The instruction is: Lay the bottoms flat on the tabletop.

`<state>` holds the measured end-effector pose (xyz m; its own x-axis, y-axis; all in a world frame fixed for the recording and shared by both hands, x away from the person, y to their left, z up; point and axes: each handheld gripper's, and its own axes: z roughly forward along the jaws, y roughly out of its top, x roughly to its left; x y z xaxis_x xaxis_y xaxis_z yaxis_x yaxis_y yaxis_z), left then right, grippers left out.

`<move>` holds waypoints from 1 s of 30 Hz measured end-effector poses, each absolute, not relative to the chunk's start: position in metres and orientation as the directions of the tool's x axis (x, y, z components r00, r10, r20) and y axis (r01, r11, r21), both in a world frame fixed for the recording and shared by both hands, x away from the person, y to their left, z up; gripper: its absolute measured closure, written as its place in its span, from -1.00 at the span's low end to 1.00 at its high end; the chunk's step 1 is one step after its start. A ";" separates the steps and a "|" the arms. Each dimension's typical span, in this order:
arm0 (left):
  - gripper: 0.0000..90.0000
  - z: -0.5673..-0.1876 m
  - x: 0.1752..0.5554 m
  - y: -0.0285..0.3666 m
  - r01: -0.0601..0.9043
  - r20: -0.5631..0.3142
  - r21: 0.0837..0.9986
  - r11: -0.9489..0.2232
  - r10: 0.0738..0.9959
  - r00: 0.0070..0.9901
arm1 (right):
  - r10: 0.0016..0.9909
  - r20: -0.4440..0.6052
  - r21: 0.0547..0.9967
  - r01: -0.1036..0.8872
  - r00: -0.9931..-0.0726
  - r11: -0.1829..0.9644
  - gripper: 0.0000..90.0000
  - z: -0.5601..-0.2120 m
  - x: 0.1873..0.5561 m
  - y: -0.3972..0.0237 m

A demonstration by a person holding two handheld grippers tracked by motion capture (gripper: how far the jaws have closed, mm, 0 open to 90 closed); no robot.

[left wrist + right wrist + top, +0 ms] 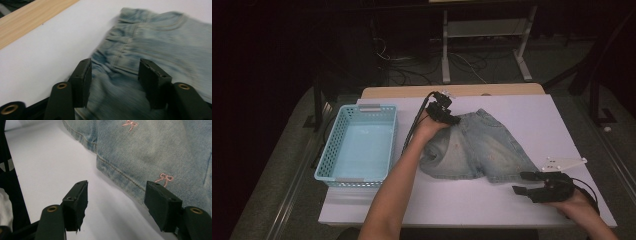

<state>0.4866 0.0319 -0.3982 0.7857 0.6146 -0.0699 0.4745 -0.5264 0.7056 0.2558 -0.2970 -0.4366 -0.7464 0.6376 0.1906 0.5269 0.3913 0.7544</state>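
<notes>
A pair of pale blue denim shorts (482,147) lies spread on the white table (462,200), folded over at its left side. My left gripper (452,120) rests at the shorts' upper left part. In the left gripper view its jaws (115,66) stand apart, with denim (155,40) lying between them and a gap at each pad. My right gripper (521,182) sits low at the front right, open, beside the shorts' lower right hem. In the right gripper view the hem (120,173) with small pink bows runs across above the open jaws (116,185), over bare table.
A light blue plastic basket (332,145) stands at the table's left edge, with nothing in it. A wooden strip (412,91) borders the far edge. A white three-cornered plate (564,163) lies on the right gripper. Dark floor, cables and a metal frame lie beyond.
</notes>
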 end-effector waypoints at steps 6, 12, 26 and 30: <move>-0.05 -0.385 0.455 0.041 0.447 -0.092 0.736 -0.509 0.578 0.811 | 0.640 0.185 0.756 0.524 -0.745 0.392 -0.16 -0.436 0.255 -0.296; 0.04 -0.382 0.423 0.050 0.419 -0.089 0.750 -0.511 0.550 0.831 | 0.635 0.201 0.770 0.521 -0.746 0.369 0.06 -0.433 0.255 -0.296; 0.40 -0.390 0.348 0.071 0.368 -0.094 0.775 -0.513 0.483 0.871 | 0.587 0.209 0.761 0.507 -0.782 0.404 0.41 -0.432 0.260 -0.279; 0.43 -0.395 0.324 0.077 0.353 -0.098 0.775 -0.524 0.453 0.886 | 0.586 0.206 0.760 0.505 -0.784 0.409 0.38 -0.432 0.263 -0.275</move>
